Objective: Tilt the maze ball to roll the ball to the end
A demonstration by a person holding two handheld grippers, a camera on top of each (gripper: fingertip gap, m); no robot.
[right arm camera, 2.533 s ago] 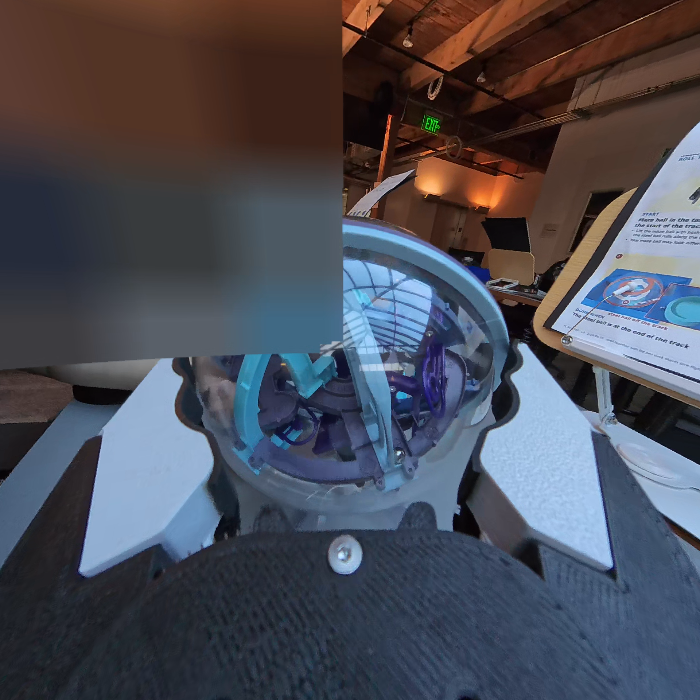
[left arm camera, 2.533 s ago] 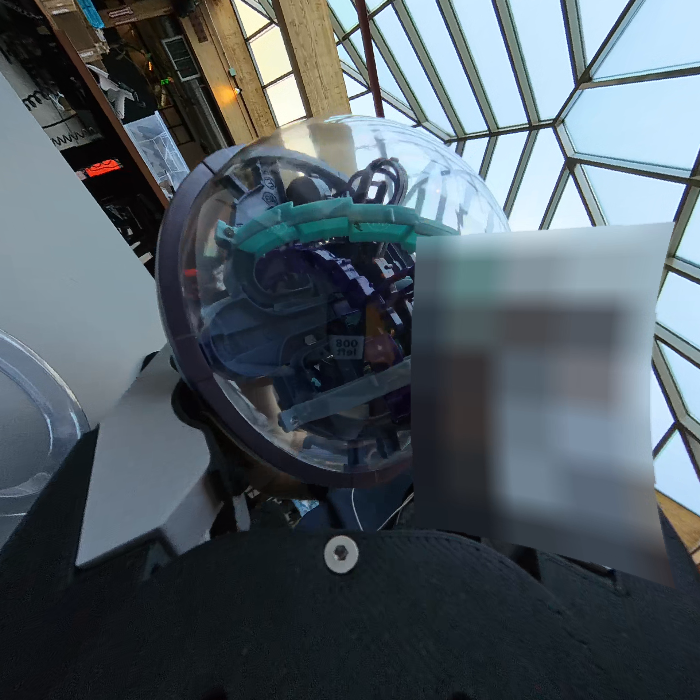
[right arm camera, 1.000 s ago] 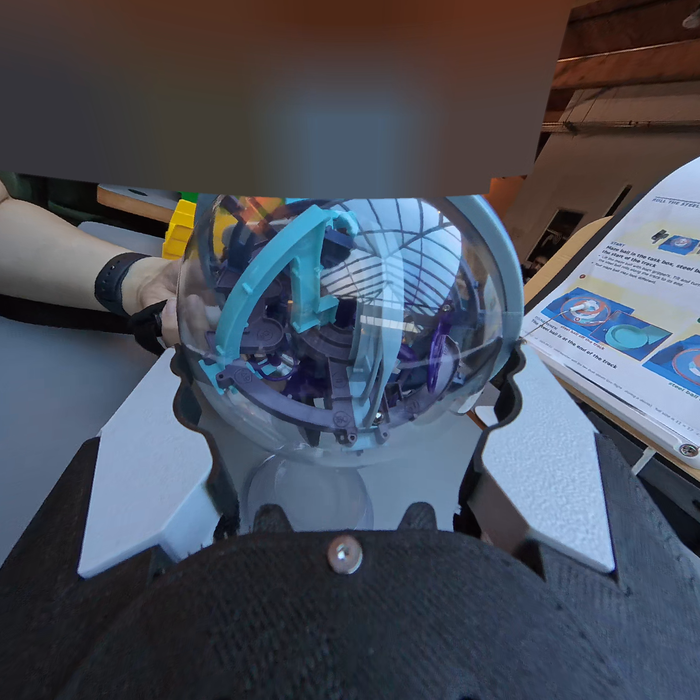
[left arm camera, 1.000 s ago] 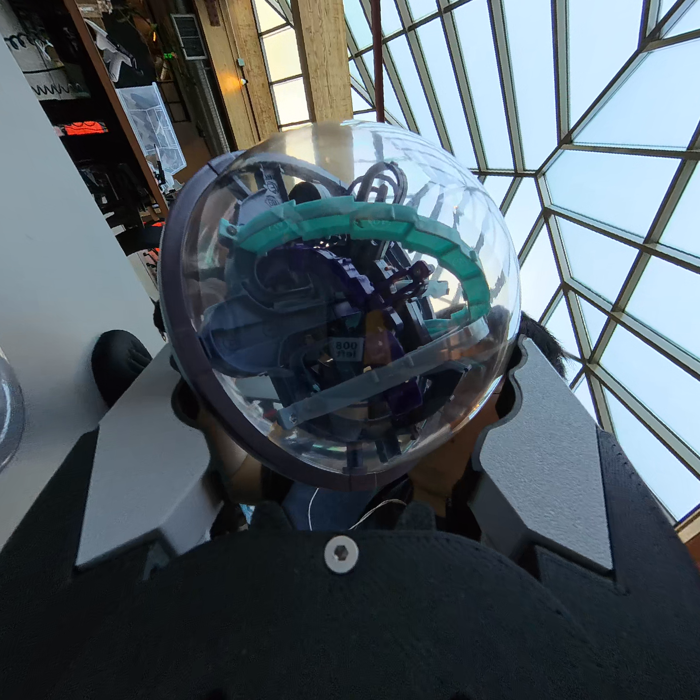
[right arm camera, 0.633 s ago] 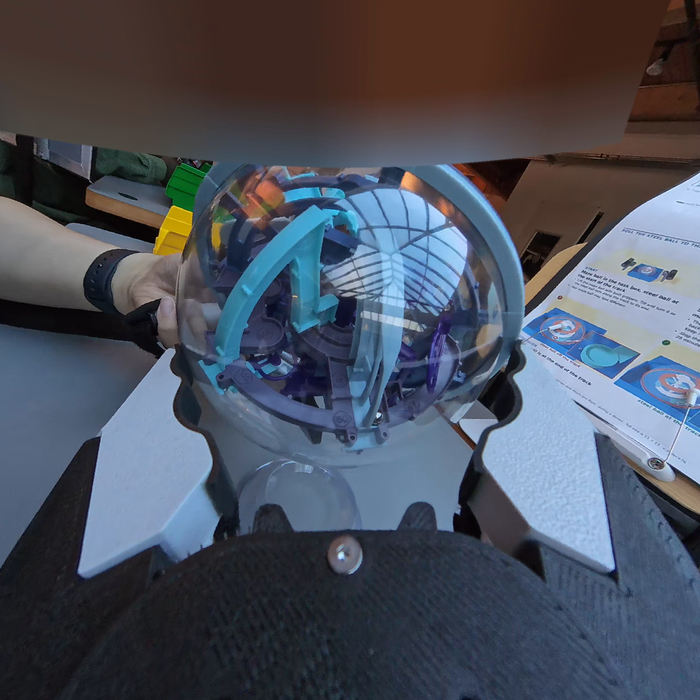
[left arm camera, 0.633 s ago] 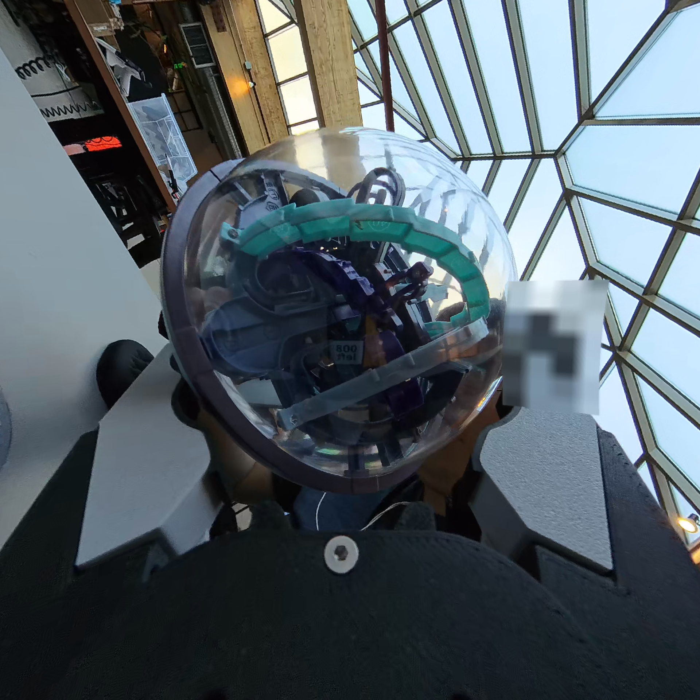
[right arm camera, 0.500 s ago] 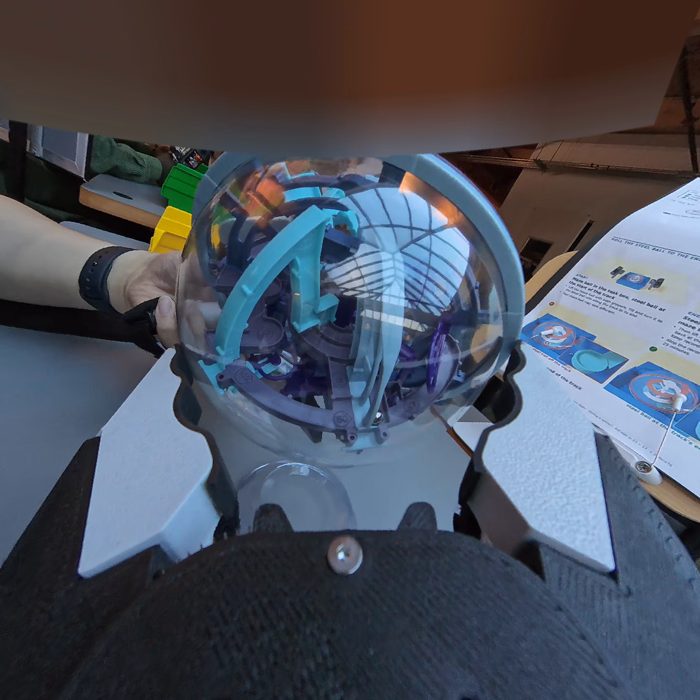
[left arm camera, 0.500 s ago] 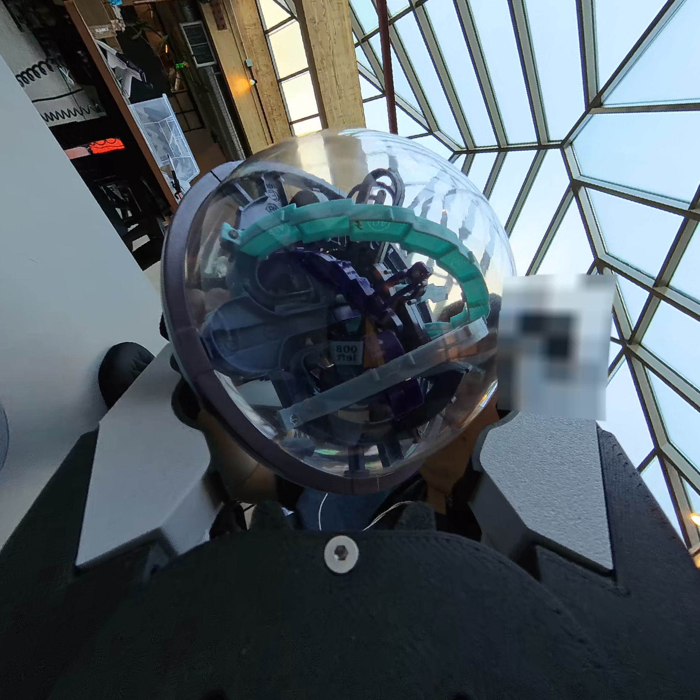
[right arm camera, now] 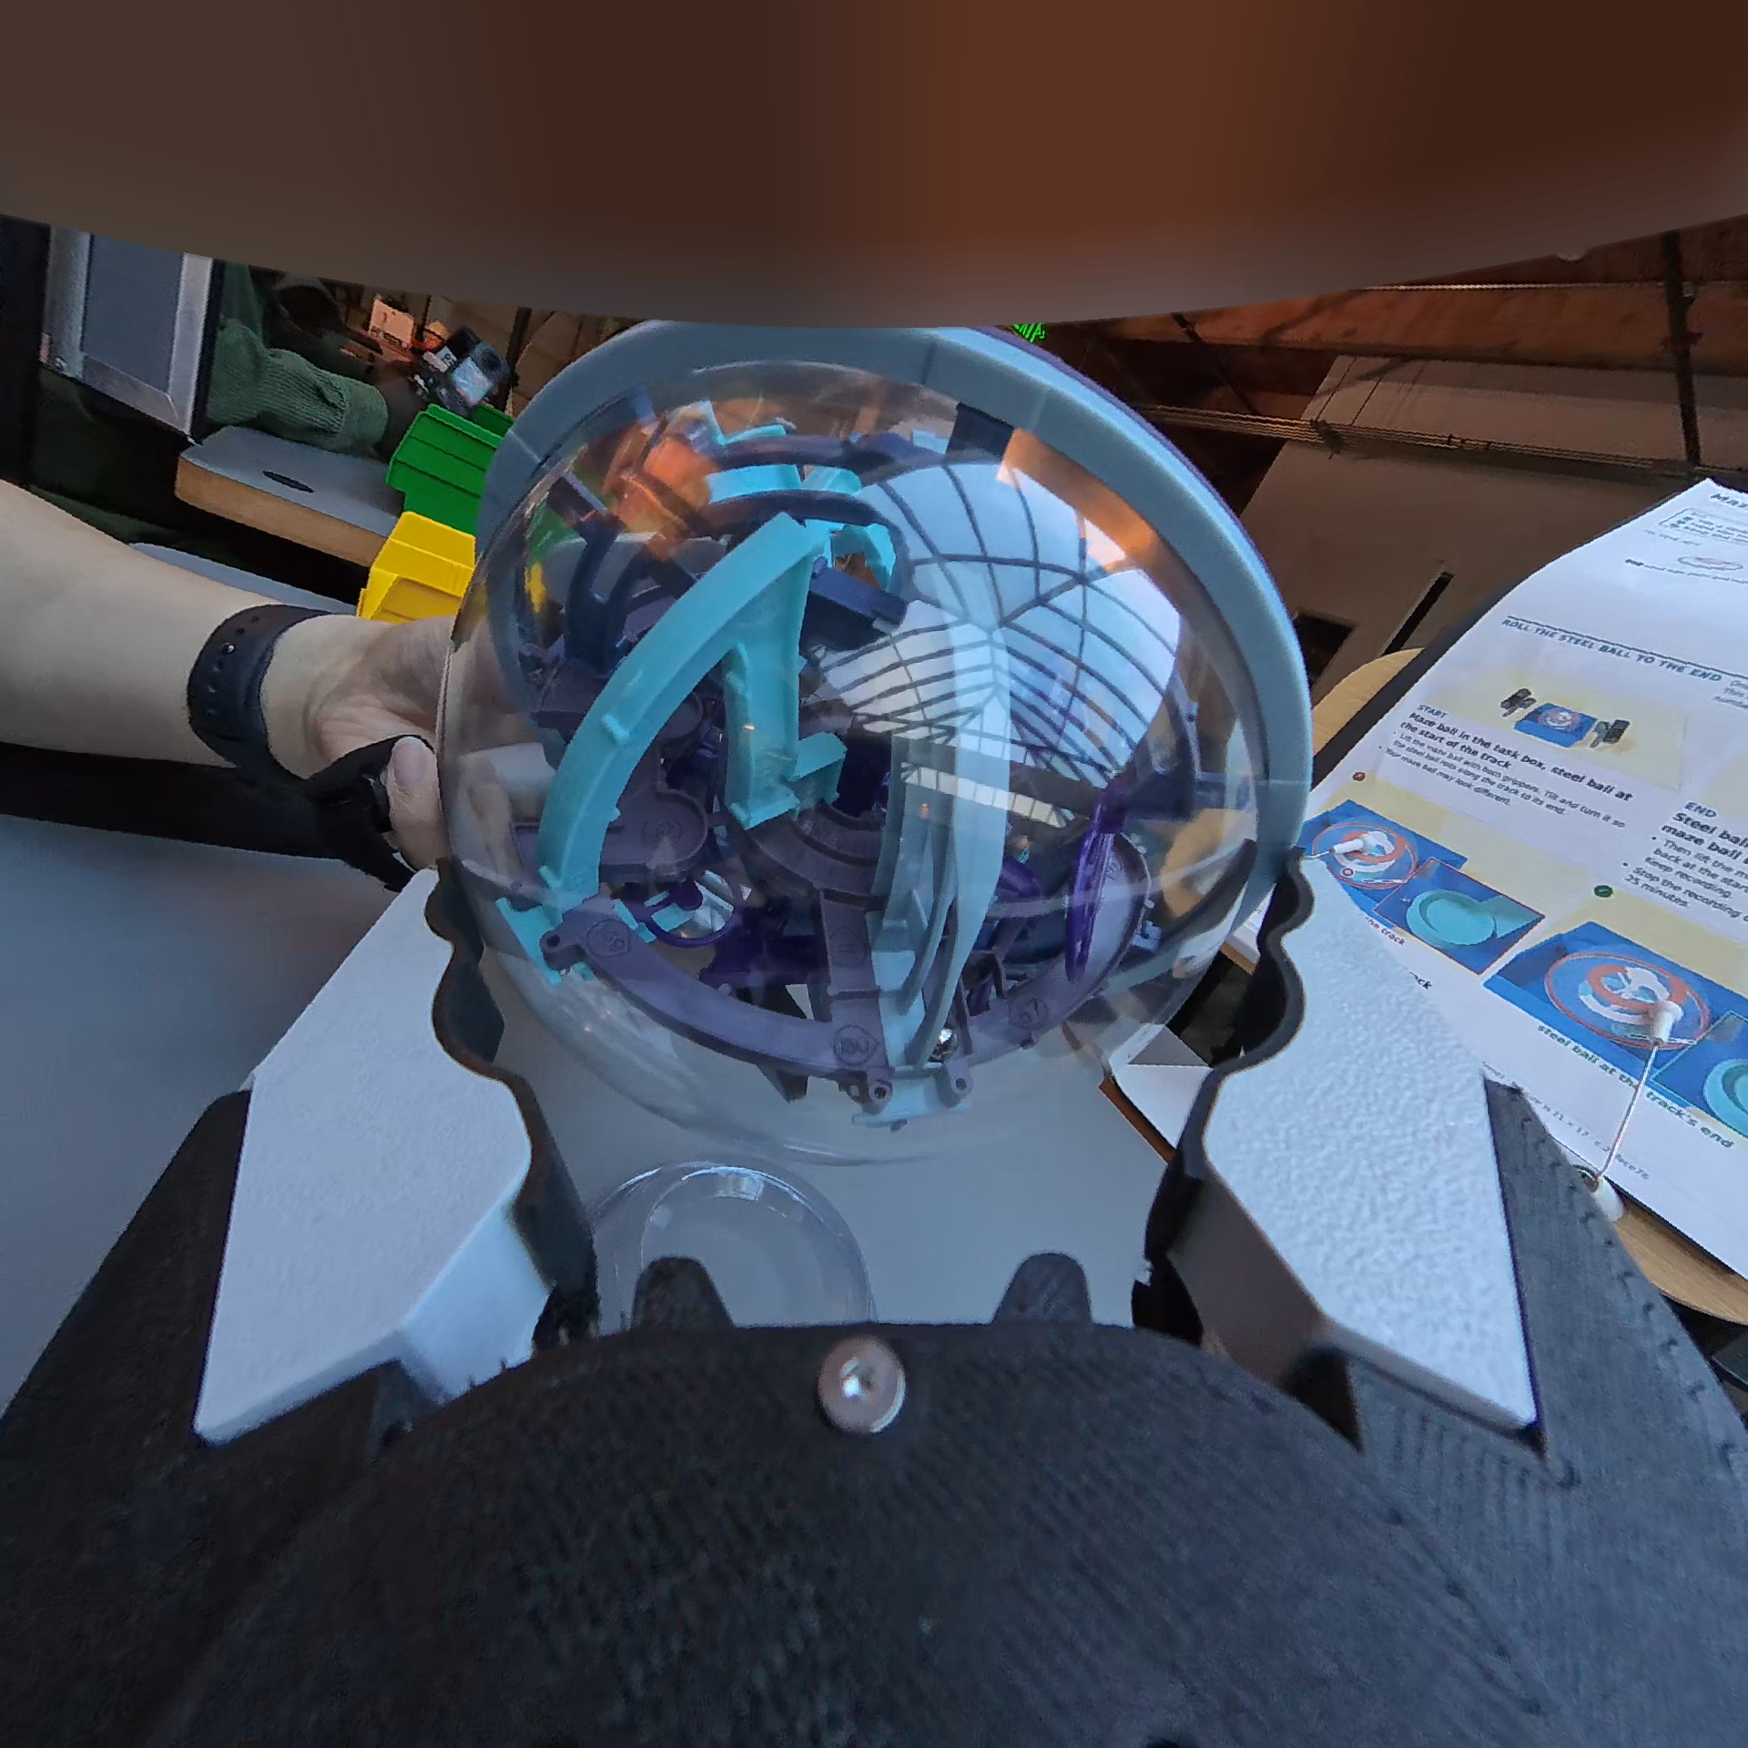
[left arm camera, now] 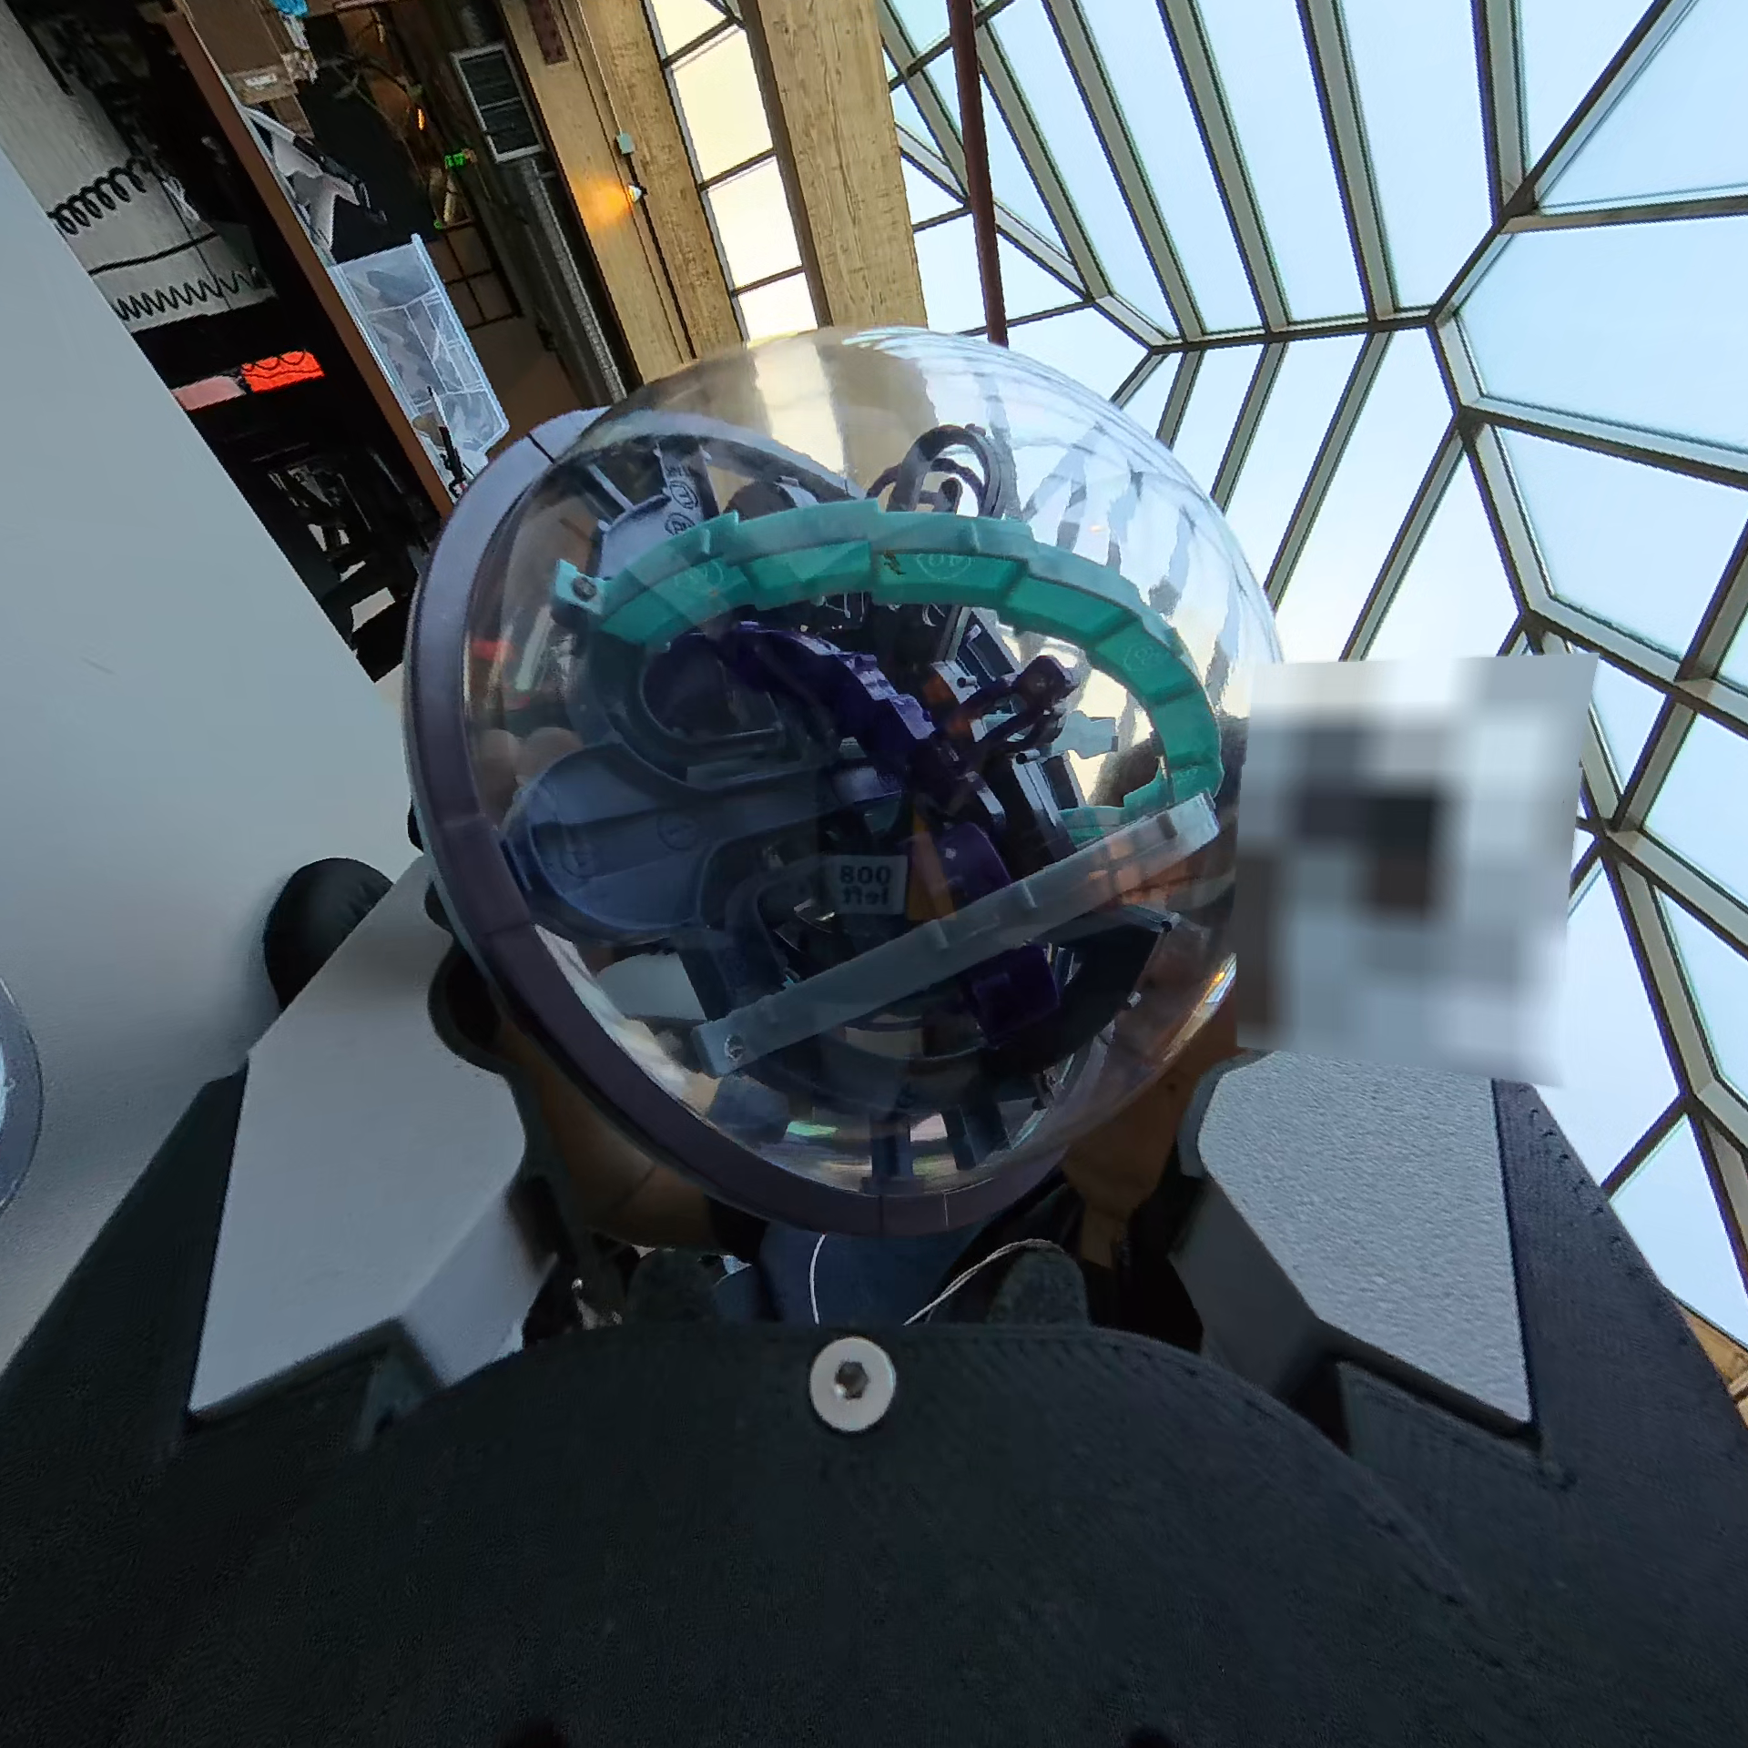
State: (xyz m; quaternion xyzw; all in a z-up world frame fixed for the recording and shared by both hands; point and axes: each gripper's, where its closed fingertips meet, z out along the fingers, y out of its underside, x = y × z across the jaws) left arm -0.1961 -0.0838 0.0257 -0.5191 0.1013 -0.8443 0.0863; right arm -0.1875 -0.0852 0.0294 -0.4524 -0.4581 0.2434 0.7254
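Aloft, the maze ball [right arm camera: 870, 757] sat clamped between both grippers [left arm camera: 832, 1069] [right arm camera: 870, 1022], jaws closed on its shell; small, slow, coordinated tilts would best guide the steel ball [right arm camera: 946, 1043].

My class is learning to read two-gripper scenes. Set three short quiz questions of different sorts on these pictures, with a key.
1. True or false: the maze ball rests on the white table.
2. Which lies directly beneath the ball in the right wrist view? A) a clear dome stand B) a yellow bin C) the instruction sheet
3. Fill in: the notched ring track inside the ball in the left wrist view is ____ in colour.

Key: 1 false, it is held up between the fingers of both the left gripper and the right gripper; 2 A; 3 green.
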